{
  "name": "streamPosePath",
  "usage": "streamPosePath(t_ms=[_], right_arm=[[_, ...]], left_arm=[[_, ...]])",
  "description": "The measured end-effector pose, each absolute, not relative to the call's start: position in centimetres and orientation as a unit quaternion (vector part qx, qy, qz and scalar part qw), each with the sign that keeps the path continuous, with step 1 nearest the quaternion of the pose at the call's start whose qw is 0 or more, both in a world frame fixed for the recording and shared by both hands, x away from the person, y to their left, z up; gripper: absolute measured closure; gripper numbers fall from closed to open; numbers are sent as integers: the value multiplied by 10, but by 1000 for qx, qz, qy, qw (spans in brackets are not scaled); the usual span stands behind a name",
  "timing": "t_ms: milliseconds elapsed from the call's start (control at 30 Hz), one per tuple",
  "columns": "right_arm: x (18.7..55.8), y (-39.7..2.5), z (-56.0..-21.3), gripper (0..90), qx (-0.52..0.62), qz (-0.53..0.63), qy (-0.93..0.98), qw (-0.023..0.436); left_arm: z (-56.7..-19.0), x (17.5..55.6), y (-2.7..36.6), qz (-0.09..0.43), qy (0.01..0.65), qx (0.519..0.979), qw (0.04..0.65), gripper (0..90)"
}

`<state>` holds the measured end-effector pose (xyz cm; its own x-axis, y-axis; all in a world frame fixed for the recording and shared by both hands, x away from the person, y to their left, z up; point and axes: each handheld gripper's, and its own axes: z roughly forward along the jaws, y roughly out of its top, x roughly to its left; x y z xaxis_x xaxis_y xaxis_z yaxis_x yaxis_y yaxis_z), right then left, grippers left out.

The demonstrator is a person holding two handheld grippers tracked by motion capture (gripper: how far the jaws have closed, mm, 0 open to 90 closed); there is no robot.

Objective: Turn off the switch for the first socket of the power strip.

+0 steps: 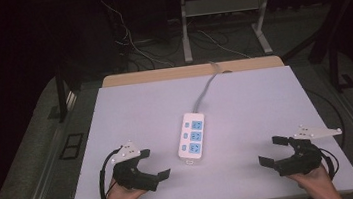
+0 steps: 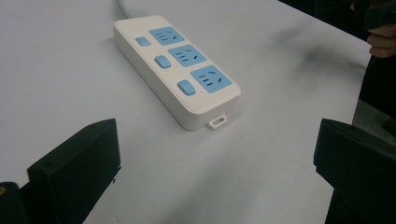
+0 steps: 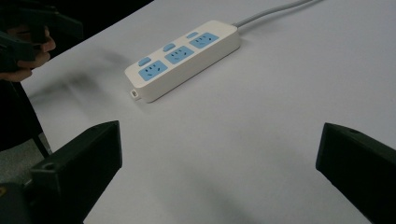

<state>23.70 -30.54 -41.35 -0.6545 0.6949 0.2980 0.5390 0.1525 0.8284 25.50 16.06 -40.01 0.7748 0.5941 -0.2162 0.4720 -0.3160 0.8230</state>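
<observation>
Strip (image 1: 192,135) is lying flat near the middle of the table (image 1: 130,110), its cord (image 1: 206,90) trailing off toward the far edge. Both grippers are hovering near the front edge, well apart from it: the left gripper (image 1: 155,163) and the right gripper (image 1: 271,150) are each holding their jaws wide with nothing between them. This looks like the approach step, before any contact. Next, one gripper is probably needing to reach in and line up with the strip's narrow body or one of its blue switches (image 2: 186,87).
</observation>
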Motion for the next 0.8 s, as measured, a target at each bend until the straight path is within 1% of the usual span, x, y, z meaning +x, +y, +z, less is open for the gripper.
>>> streamPosePath(t_ms=[800], right_arm=[[237,-305,-415,2,408,501,760,78]], left_arm=[[-376,291,145,43,313,828,463,0]])
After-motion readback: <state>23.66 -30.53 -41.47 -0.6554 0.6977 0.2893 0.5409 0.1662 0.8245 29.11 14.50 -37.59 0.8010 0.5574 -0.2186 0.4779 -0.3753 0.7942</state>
